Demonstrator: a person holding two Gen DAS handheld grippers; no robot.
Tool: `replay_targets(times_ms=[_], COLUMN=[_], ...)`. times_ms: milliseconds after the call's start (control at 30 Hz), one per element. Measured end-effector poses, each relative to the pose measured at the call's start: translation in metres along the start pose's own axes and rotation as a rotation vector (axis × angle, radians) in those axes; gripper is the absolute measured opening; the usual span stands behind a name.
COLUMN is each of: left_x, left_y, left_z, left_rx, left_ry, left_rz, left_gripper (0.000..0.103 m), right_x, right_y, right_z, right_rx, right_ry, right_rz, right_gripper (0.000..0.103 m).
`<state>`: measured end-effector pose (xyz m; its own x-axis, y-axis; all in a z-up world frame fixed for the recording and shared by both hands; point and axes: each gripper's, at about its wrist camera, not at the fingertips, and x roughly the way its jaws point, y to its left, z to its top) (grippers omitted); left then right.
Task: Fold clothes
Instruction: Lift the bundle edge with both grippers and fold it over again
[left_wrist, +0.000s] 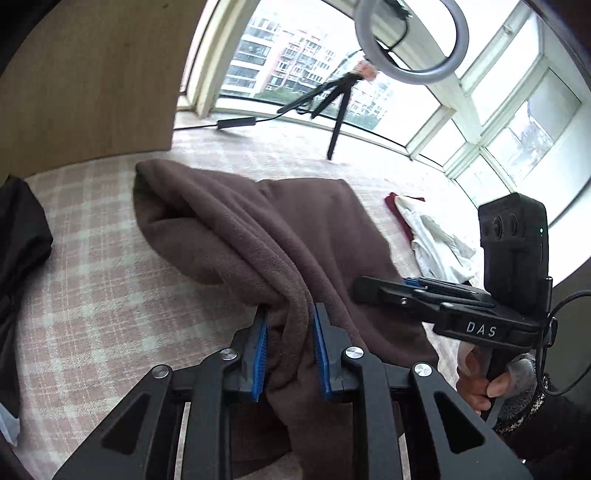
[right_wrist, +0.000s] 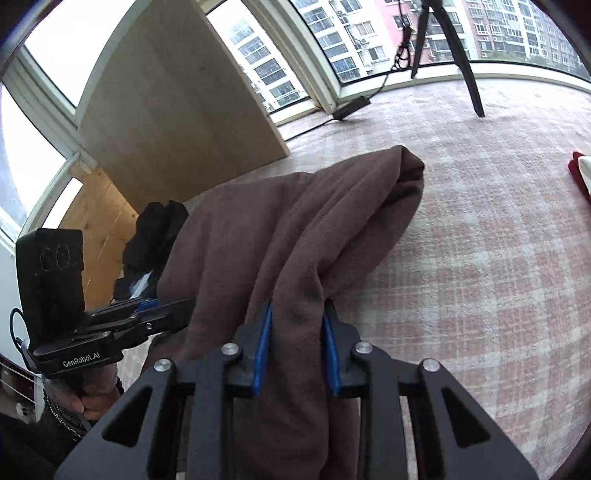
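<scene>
Gripping the same brown fleece garment (left_wrist: 258, 229) from two sides: the left gripper (left_wrist: 290, 317) has its blue-padded jaws pinching a bunched fold of it, and the right gripper (right_wrist: 297, 314) is pinching another thick fold the same way. The fleece runs forward from both sets of jaws, draped and half lifted, with its far end resting on the pink plaid cover (left_wrist: 110, 266) of the surface below.

Stuff around it: a black garment (left_wrist: 22, 251) sits off to the left of the left jaws, and in the right wrist view that dark pile (right_wrist: 159, 229) is partly hidden behind the fleece. To the right of the left jaws, past the right gripper's body, there's a white cloth (left_wrist: 436, 243) lying on something dark red (left_wrist: 393, 205). A light wooden panel (left_wrist: 85, 74) stands ahead on the left. Further ahead, by the windows, a black tripod (left_wrist: 332, 99) stands on the plaid, with a ring light (left_wrist: 413, 59) above it and a cable (left_wrist: 236, 122) trailing along the sill. A hand (left_wrist: 480, 384) wraps the right gripper's handle.
</scene>
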<state>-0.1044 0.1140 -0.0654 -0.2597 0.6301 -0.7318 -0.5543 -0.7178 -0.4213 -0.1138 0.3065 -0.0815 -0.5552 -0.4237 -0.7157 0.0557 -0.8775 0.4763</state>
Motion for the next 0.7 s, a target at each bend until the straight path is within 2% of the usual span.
replay_targets(times_ms=[67,133,200,300,400,567,700], left_x=[-0.004,-0.008,-0.012,-0.021,-0.029,-0.023,0.006], left_y=[-0.014,-0.017,-0.024,-0.051,-0.083,-0.142,-0.204], left_z=[-0.005,-0.011,-0.015,-0.021,-0.019,-0.003,0.023], left_rx=[0.033,0.009,-0.011,0.039,0.078,0.142,0.213], left_ry=[-0.005,0.003,0.009,0.003,-0.018,-0.057,-0.105], left_rz=[0.010,-0.013,-0.039,-0.019,-0.018,-0.039,-0.054], left_gripper=[0.021,0.021,0.021,0.021,0.021,0.021,0.021], right_x=[-0.008,-0.015,-0.027,-0.051,-0.073,-0.125,-0.174], right_y=[0.019,0.027,0.023,0.024,0.029,0.004,-0.033], right_z=[-0.005,-0.011,-0.020,-0.032,-0.039,-0.039,-0.028], right_rx=[-0.038,-0.039,0.010,0.025,0.004,0.007,-0.050], right_ry=[-0.007,-0.019,-0.029,-0.051,-0.078,-0.147,-0.184], right_rz=[0.005,-0.012,0.016,0.037,0.018,0.023,-0.031], right_gripper=[0.024,0.024,0.024,0.023,0.022,0.021,0.021])
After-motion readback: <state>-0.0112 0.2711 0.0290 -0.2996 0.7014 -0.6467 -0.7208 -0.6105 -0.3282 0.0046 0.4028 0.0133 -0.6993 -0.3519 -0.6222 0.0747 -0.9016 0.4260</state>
